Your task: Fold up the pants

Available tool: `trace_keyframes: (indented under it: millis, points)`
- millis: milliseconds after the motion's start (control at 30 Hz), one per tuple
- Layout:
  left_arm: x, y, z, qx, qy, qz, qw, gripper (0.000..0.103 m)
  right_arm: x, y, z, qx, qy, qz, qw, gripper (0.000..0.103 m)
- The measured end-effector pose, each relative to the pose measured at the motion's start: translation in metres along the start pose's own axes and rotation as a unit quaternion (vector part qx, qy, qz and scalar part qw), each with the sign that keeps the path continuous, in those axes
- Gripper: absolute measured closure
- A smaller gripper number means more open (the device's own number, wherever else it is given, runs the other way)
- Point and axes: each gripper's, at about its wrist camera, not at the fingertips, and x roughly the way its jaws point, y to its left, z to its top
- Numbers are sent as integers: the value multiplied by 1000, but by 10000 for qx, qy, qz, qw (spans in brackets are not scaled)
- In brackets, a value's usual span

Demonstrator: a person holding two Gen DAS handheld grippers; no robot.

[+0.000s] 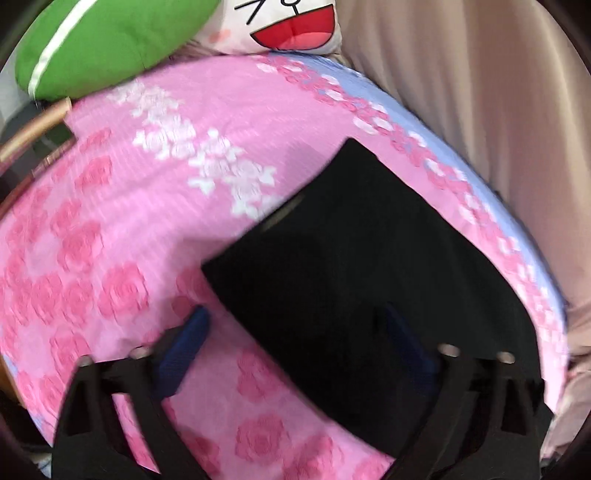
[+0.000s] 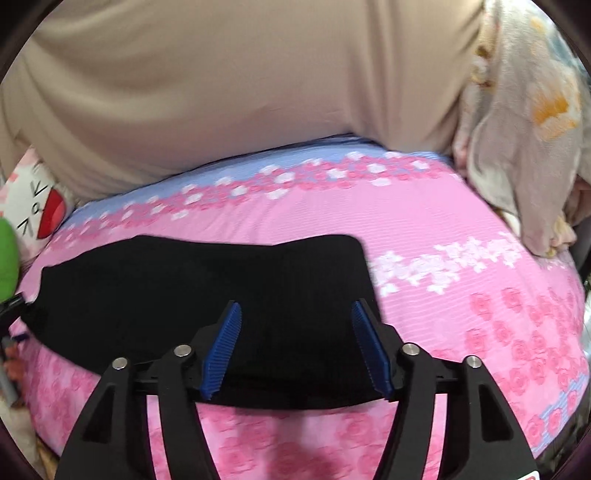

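We see the black pants (image 2: 192,306) lying flat as a folded dark slab on a bed covered with a pink rose-patterned sheet (image 2: 461,314), which carries a band of white blossoms and a pale blue strip along its far edge. In the right wrist view the right gripper (image 2: 295,347) hangs over the near edge of the pants with its blue ribbed pads (image 2: 221,350) spread well apart; nothing is pinched between them, and the fabric simply lies beneath the gap. In the left wrist view the left gripper (image 1: 295,354) sits over one end of the same pants (image 1: 362,280); its jaws stand apart, one blue pad (image 1: 184,343) over the pink sheet (image 1: 122,229) just beside the fabric edge, the other dim against the black cloth, and we see no pad pressing on the fabric, though the picture is blurred. Beyond the bed hangs a beige curtain (image 2: 229,92). At the head end rest a green cushion (image 1: 107,40) and a white pillow printed with a red open-mouthed cartoon face (image 1: 291,26). A crumpled pale floral blanket (image 2: 524,122) lies heaped at the far right corner in the right wrist view.
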Motion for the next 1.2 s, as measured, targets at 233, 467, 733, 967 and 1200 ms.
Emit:
trace_keyframes:
  millis: [233, 467, 733, 967, 1200]
  points:
    - [-86, -93, -1, 1131, -746, -688, 9884, 91, 14, 19, -13, 1, 165, 332, 9993, 39]
    - [-129, -250, -120, 3202, -496, -1847, 9279, 83, 17, 13, -16, 178, 110, 591, 9980, 38]
    - [-107, -257, -185, 3970, -472, -1196, 9088, 8, 17, -21, -22, 424, 311, 617, 9967, 37]
    - [-131, -188, -126, 3220, -1011, -448, 9403, 7, 30, 23, -3, 304, 521, 1807, 9817, 34]
    - [-115, -127, -97, 2729, -957, 110, 9572, 7, 75, 91, 6, 234, 1184, 2533, 9598, 28]
